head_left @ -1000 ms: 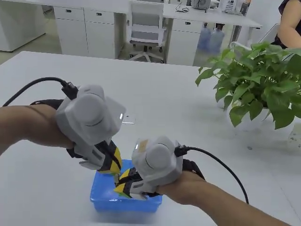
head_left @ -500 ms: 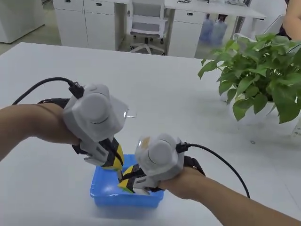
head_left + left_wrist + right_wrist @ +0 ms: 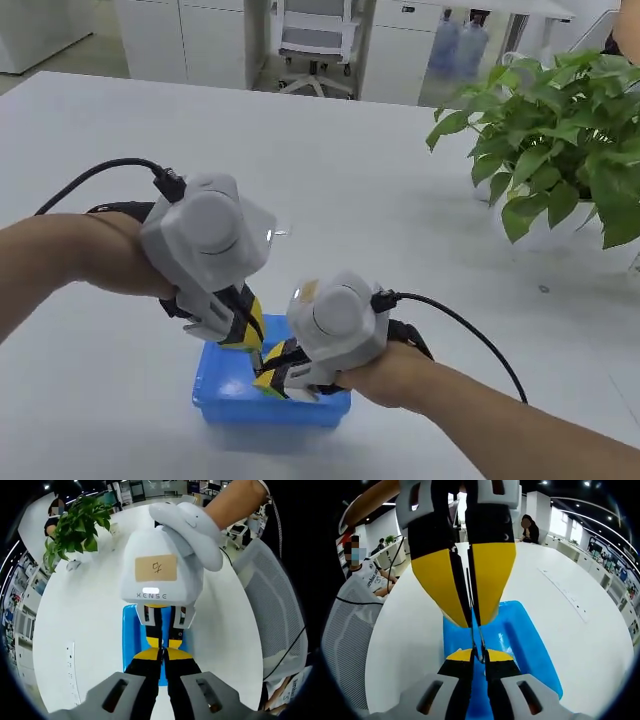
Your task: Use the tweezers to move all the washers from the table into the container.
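Change: Over the last second the left gripper (image 3: 248, 335) and the right gripper (image 3: 268, 378) stay tip to tip above the blue container (image 3: 228, 408). The table (image 3: 400, 200) and the plant (image 3: 560, 130) sit differently in the head view only because the head camera has tipped.
Meaning: This reads as a pause at the drop or a change of grip, not travel. The step over the container is still under way.
Left gripper: Its yellow-tipped jaws are pressed together on the upper part of the tweezers (image 3: 470, 605), with just the two thin metal arms between the pads.
Right gripper: Its jaws are drawn in close from the near side and appear closed on the lower end of the tweezers.
Tweezers: They are held between both grippers and point down into the container, which sits at the near edge of the table.
Washer: The tips are too small to tell whether they carry one.
Writing: The right gripper's white shell reads "XENSE" (image 3: 150, 595) in the left gripper view.
Sticker: A tan sticker (image 3: 155, 568) above that word bears a handwritten mark that cannot be read for sure.
Strip: A pale strip (image 3: 565, 592) lies on the table well apart from the container, and its markings are too fine to read.
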Demonstrator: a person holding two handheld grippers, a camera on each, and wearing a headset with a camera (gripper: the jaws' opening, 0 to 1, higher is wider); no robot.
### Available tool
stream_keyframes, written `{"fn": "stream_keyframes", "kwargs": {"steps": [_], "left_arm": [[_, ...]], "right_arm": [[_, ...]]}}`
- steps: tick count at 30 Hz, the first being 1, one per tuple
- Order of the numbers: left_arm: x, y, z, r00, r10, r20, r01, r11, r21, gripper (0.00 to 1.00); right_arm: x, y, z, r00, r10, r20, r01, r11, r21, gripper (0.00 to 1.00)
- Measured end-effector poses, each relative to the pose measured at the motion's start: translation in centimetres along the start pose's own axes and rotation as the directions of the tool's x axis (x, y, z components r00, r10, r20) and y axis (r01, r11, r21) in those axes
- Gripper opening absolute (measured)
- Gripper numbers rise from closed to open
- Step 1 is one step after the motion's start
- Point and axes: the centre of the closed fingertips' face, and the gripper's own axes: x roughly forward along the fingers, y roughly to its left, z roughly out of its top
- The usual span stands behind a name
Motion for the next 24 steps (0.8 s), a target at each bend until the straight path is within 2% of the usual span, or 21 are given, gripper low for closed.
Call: {"fn": "stream_keyframes", "kwargs": {"steps": [12,24], "left_arm": [[0.42,0.21,-0.85,0.9999,-0.004,-0.012,0.004,1.000,-0.005,0.06],[0.28,0.37,-0.94,0.9999,-0.003,-0.011,0.003,1.000,-0.003,0.06]], "right_arm": [[0.81,-0.19,-0.09,1.0000,0.010,0.001,-0.010,1.000,0.015,0.10],[0.81,-0.34,0.00,1.0000,0.003,0.003,-0.003,1.000,0.010,0.10]]}}
